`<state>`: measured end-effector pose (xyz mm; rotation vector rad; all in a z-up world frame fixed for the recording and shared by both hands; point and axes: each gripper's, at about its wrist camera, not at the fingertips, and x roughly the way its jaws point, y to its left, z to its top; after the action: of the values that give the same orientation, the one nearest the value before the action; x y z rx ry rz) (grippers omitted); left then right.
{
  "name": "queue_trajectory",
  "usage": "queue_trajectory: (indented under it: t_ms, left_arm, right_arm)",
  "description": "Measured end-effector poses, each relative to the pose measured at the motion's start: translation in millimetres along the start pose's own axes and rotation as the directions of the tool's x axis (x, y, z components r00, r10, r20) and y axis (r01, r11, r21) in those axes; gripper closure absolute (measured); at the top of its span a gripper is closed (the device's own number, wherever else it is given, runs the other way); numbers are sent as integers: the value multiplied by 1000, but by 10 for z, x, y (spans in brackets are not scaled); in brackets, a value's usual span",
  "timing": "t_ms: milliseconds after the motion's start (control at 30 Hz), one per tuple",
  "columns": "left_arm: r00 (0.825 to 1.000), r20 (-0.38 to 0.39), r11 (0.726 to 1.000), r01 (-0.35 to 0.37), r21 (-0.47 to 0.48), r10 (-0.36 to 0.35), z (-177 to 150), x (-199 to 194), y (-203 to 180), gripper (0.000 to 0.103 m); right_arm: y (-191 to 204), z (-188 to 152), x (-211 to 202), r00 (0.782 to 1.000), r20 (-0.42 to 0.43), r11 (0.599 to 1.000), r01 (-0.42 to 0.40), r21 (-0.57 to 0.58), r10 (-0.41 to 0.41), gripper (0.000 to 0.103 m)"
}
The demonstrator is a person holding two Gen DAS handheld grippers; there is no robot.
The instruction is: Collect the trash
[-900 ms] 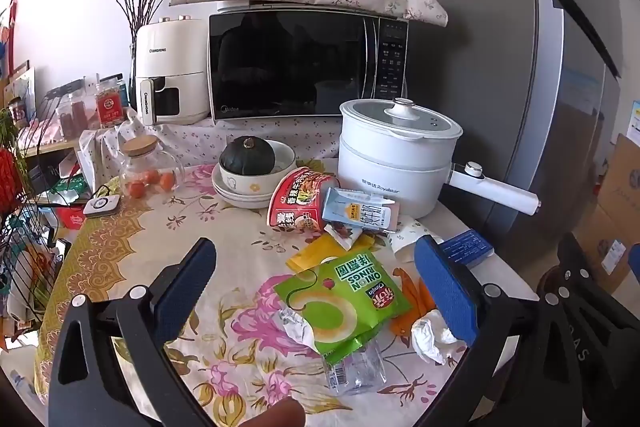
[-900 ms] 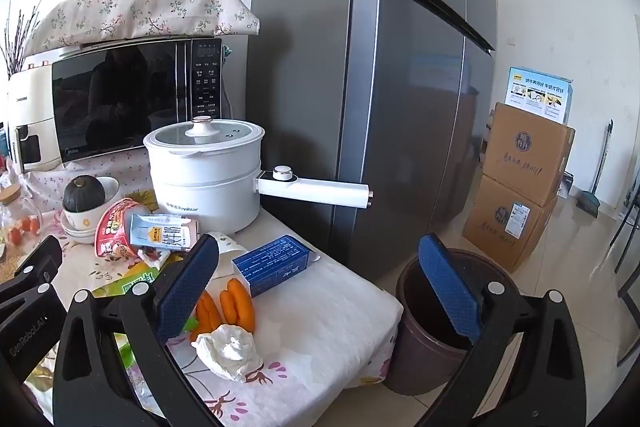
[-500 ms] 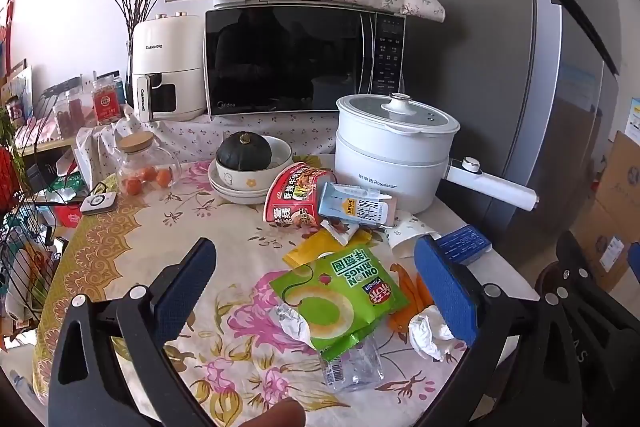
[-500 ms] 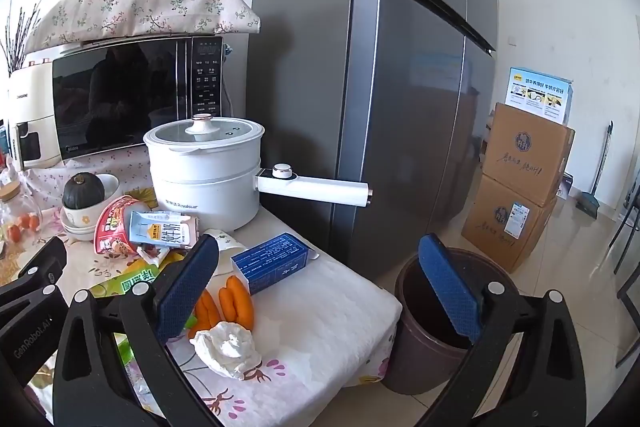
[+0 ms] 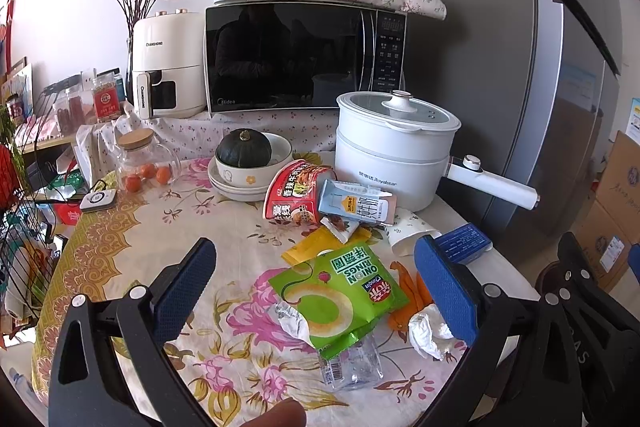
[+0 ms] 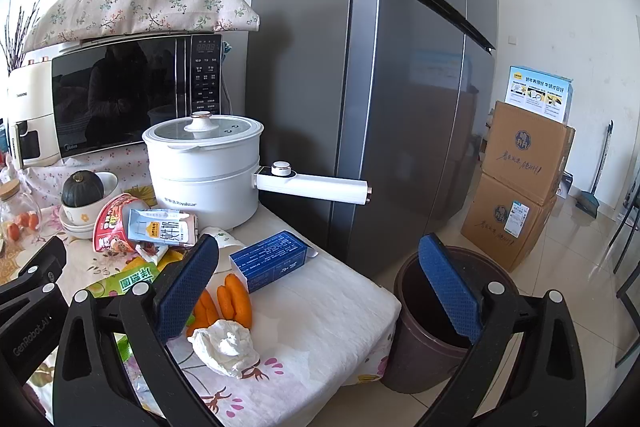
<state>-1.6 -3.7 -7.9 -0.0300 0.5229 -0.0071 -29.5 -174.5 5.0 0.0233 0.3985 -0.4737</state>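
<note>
You have one tall grey fridge at the right of the table, and beside it on the floor one brown trash bin, open at the top, standing just off the table's right corner. Two cardboard boxes are stacked further back on bare tile floor. On the table's back side sit one microwave, one white air fryer and one white electric pot, its long handle pointing right towards the fridge.

The trash lies in one loose cluster in front of the pot: one red noodle cup on its side, mouth facing you; one milk carton lying flat, long axis left to right; one green onion-ring bag lying flat, its long axis slanting from near left to far right, over one clear plastic bottle; one yellow wrapper; one crumpled tissue near the front edge. One blue box and a few carrots (three at least, partly hidden) lie beside it.

Your left gripper hangs above the green bag with jaws spread wide, nothing between the pads. Your right gripper is equally wide and empty, over the table's right corner. The floral cloth left of the cluster is bare.
</note>
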Motion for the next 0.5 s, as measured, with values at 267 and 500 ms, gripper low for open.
queue_trajectory:
  t_ms: [267, 500]
  left_arm:
    - [1000, -2, 1000, 2, -1, -2, -18, 9, -5, 6]
    - [1000, -5, 1000, 2, 0, -2, -39, 20, -11, 6]
  right_arm:
    - [3, 6, 13, 1000, -3, 1000, 1, -1, -1, 7]
    - [-18, -46, 20, 1000, -4, 1000, 4, -4, -4, 7]
